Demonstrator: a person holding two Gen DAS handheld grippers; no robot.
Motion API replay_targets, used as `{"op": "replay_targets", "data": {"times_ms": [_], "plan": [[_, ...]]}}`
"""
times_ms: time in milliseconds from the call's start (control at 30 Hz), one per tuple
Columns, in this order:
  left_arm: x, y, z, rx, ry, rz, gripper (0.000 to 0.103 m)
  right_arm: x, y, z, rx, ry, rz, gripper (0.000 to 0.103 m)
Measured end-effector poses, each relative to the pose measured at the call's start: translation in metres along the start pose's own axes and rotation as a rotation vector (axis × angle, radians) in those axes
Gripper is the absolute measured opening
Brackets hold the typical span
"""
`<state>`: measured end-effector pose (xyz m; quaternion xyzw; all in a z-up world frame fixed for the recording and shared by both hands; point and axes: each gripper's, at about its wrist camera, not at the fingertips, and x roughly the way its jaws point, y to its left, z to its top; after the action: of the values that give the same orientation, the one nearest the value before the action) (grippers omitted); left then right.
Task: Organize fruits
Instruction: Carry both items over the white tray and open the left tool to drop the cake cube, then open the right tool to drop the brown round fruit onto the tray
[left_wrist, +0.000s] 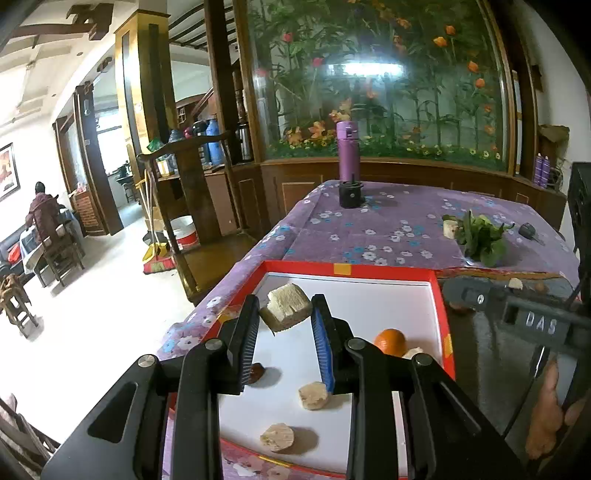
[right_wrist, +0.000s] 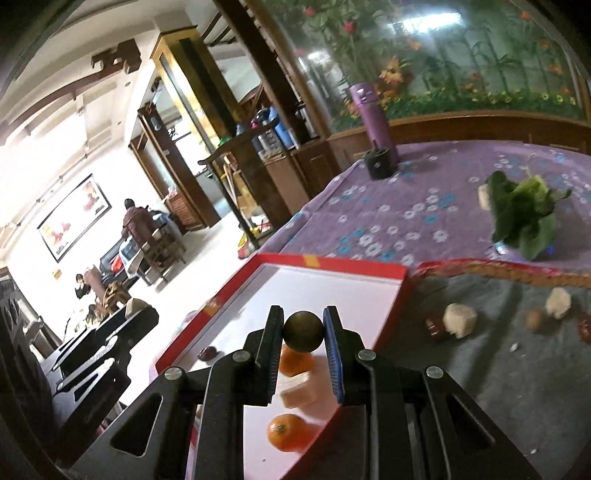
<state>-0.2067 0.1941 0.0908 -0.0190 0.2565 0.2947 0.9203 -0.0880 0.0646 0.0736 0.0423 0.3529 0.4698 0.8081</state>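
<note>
A red-rimmed white tray (left_wrist: 439, 295) sits on the purple floral tablecloth. It holds a pale cut chunk (left_wrist: 286, 306), two smaller pale pieces (left_wrist: 313, 396) (left_wrist: 277, 437), a dark red date (left_wrist: 256, 373) and an orange (left_wrist: 390, 341). My left gripper (left_wrist: 282, 317) is open over the tray, its jaws on either side of the big chunk. My right gripper (right_wrist: 303, 330) is shut on a dark round fruit (right_wrist: 303, 331) above the tray (right_wrist: 400, 284). Below it lie two oranges (right_wrist: 286, 432) (right_wrist: 295, 362) and a pale block (right_wrist: 297, 391).
On a grey mat (right_wrist: 498, 369) right of the tray lie pale chunks (right_wrist: 460, 319) (right_wrist: 558, 302), a nut (right_wrist: 533, 319) and dates. A leafy green bunch (right_wrist: 524, 214), a purple bottle (left_wrist: 348, 153) and a black holder (left_wrist: 351, 194) stand further back. The table edge drops off at left.
</note>
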Motion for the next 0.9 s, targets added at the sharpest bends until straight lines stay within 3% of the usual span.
{"op": "replay_targets", "data": {"times_ms": [567, 900], "plan": [[0.024, 0.009, -0.008, -0.014, 0.041, 0.032, 0.026, 0.036, 0.017, -0.016, -0.036, 0.102, 0.013, 0.022], [0.071, -0.001, -0.032, -0.002, 0.18, 0.046, 0.027, 0.054, 0.015, -0.03, -0.077, 0.141, 0.013, 0.023]]}}
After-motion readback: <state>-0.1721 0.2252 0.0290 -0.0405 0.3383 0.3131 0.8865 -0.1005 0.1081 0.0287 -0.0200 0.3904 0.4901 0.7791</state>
